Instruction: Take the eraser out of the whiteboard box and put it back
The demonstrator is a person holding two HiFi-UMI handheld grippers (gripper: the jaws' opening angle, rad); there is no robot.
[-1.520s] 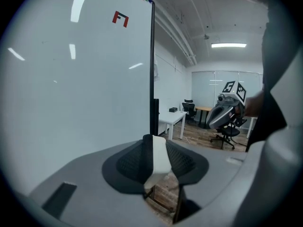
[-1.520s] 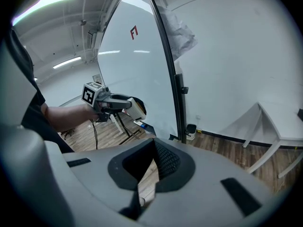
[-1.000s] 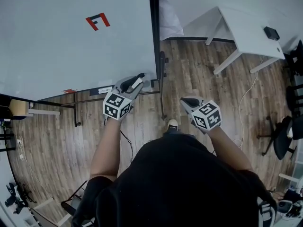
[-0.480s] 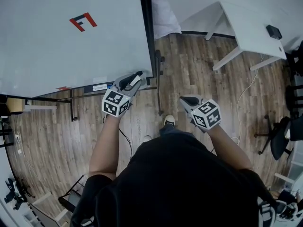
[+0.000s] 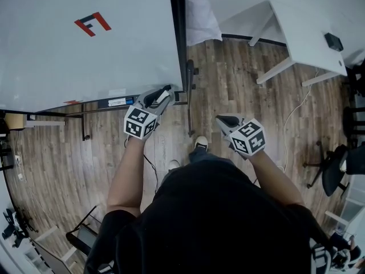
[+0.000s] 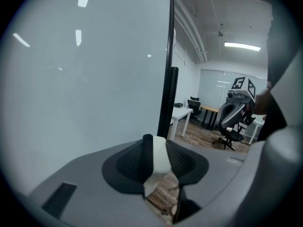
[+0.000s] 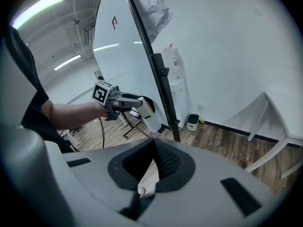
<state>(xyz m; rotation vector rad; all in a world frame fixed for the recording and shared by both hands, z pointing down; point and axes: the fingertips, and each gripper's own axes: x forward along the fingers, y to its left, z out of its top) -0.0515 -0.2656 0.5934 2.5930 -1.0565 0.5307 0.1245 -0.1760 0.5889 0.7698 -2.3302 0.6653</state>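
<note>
L gripper (image 5: 166, 92) is clamped on the eraser (image 6: 160, 159). The white block w/ its dark layer sits upright between the 2 pads, gripped near mid-body, so the jaws stand at a medium gap set by the eraser's thickness. From the right gripper view the eraser (image 7: 150, 116) pokes out past the L fingertips, tilted down toward the floor, just beside the black upright at the whiteboard's (image 5: 85, 50) right edge.

R gripper (image 5: 229, 120) holds nothing. Its pads meet at the tips w/ only wood floor showing below them. It hangs apart from the board, above the floor, right of the L one.

The box looks to be the dark strip w/ a white label (image 5: 115, 103) along the board's lower edge, left of the L gripper. Can't tell its opening or depth from here.

Step in hand, as I read it: the eraser is out of the box and carried in the air, so the 1st half is done and the put-back is what's left.

Next move calls for:
- swinging the L gripper left and in toward the box
- lining the eraser's long side up w/ the slot
- lowering till it seats, then spreading the jaws

The R gripper isn't needed and should keep clear of the stand leg.
</note>
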